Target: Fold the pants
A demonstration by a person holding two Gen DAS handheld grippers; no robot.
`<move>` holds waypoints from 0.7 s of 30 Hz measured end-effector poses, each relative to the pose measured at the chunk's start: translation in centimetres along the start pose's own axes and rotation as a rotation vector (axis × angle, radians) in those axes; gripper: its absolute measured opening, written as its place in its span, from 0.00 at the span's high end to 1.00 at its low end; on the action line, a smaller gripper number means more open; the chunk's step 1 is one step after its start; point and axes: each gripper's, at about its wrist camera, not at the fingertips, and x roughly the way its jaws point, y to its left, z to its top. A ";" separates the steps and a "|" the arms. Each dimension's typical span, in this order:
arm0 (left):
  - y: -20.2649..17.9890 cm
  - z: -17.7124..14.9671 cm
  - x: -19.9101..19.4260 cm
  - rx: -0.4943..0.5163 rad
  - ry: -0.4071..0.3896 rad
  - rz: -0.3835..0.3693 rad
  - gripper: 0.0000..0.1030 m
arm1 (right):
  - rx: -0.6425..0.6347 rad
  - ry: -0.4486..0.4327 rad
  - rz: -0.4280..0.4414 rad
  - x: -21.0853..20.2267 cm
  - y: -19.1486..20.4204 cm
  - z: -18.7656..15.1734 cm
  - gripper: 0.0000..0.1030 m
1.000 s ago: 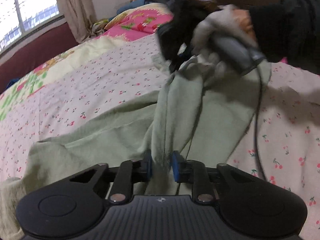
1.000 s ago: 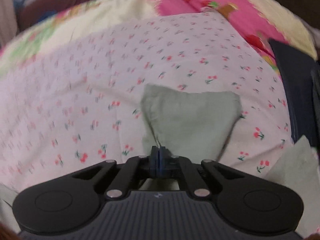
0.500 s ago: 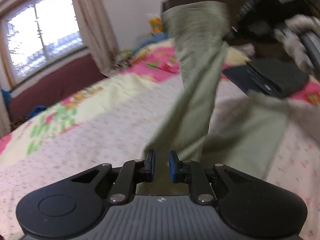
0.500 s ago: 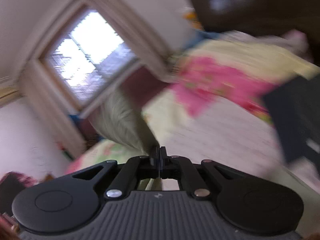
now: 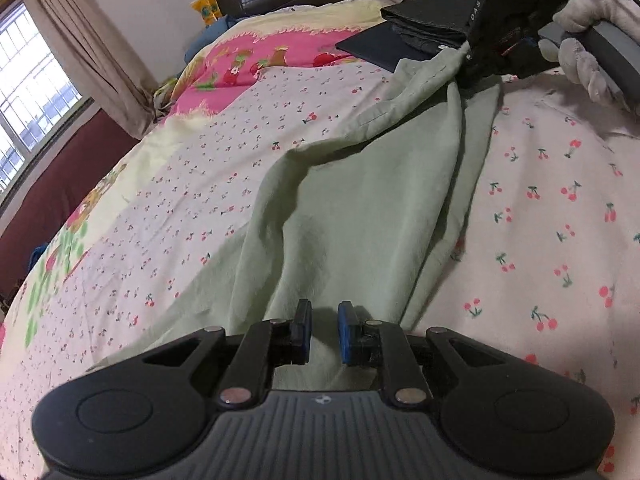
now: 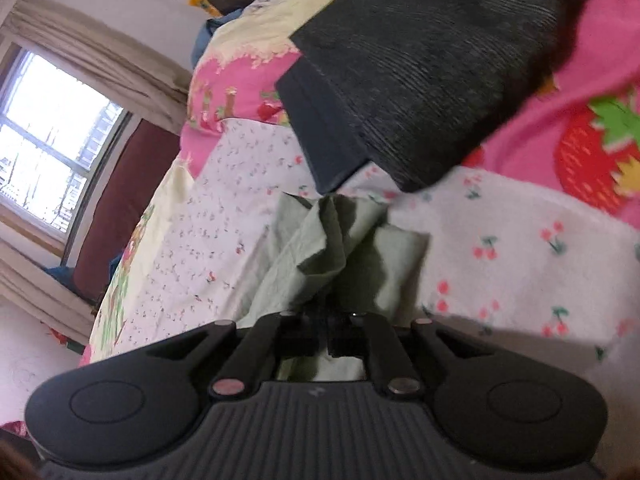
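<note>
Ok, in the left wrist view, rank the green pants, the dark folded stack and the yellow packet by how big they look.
1. Green pants, by far the largest in the picture, though nearest the camera.
2. Dark folded stack, much smaller and farther off.
3. Yellow packet, the smallest and farthest, so its true size stays unsure.

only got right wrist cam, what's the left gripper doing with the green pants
Observer: The left gripper is closed on a bunch of the green pants at their near end.
Operator: is the cloth tight between the two grippers
Observer: No. It lies creased on the cherry-print bedsheet and rises only at the far corner, up to the right gripper, whose jaws are opening with that corner between them.
</note>
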 end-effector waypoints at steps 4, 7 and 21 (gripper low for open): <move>-0.3 0.1 0.4 0.018 0.001 0.005 0.69 | -0.162 -0.018 -0.047 0.4 3.6 1.3 0.92; 0.0 0.0 0.7 0.010 0.005 -0.001 0.69 | -0.264 0.009 -0.065 1.7 6.7 2.9 0.90; 0.8 -0.4 -0.4 -0.045 -0.042 -0.021 0.68 | -0.194 0.010 -0.138 -2.3 3.3 1.6 0.63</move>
